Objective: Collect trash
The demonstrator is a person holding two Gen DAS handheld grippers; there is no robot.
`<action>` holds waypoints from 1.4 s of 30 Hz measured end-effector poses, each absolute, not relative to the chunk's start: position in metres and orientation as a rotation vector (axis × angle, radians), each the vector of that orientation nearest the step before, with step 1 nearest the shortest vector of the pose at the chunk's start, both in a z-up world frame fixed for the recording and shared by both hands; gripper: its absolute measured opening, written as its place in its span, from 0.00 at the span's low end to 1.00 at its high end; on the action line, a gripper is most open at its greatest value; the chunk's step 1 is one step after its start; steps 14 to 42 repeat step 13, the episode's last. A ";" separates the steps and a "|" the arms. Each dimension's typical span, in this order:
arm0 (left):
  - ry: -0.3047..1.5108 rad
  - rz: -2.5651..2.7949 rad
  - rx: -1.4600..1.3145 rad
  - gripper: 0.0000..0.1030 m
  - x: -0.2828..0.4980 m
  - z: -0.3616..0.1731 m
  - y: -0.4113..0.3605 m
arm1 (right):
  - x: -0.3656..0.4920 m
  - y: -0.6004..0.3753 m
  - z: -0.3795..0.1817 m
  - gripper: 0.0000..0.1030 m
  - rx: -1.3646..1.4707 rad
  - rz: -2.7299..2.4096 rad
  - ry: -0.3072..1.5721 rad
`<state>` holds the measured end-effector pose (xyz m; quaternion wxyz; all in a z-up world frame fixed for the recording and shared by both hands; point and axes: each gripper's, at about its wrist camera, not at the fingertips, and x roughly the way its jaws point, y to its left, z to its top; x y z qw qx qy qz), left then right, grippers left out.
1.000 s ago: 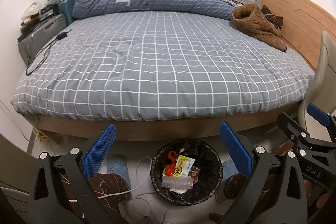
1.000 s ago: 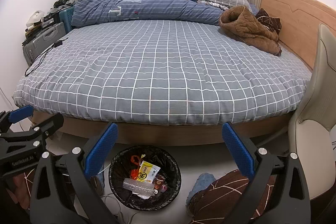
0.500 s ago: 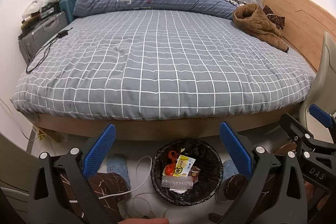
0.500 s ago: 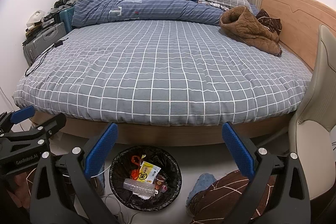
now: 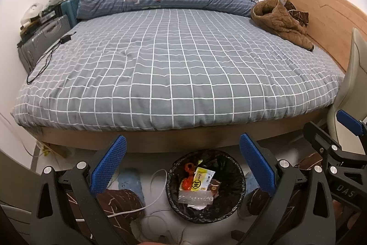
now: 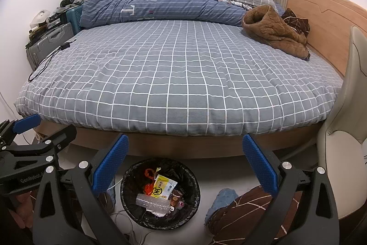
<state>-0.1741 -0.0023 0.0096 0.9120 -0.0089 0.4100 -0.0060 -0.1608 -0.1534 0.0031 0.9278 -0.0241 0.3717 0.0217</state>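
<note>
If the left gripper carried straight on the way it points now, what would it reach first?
Probably the grey checked bedspread: the open left gripper points across the floor gap at the bed, with the trash bin lying below its line. Depth is uncertain.

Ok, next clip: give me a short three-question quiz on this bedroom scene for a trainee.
1. True or false: the left gripper is shut on a piece of trash.
2. Multiple choice: the yellow packet lies A) on the bed, B) inside the trash bin, C) on the chair.
3. Fill in: the brown jacket lies on the bed near the wooden ____.

Key: 1 false, both it and the right gripper are open and empty. 2 B. 3 headboard.
</note>
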 end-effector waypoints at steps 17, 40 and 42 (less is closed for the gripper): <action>0.833 0.014 -0.023 0.94 -0.175 0.012 0.001 | -0.161 -0.154 0.003 0.93 -0.048 0.045 0.760; 0.833 0.014 -0.023 0.94 -0.175 0.012 0.001 | -0.161 -0.154 0.003 0.93 -0.048 0.045 0.760; 0.833 0.014 -0.023 0.94 -0.175 0.012 0.001 | -0.161 -0.154 0.003 0.93 -0.048 0.045 0.760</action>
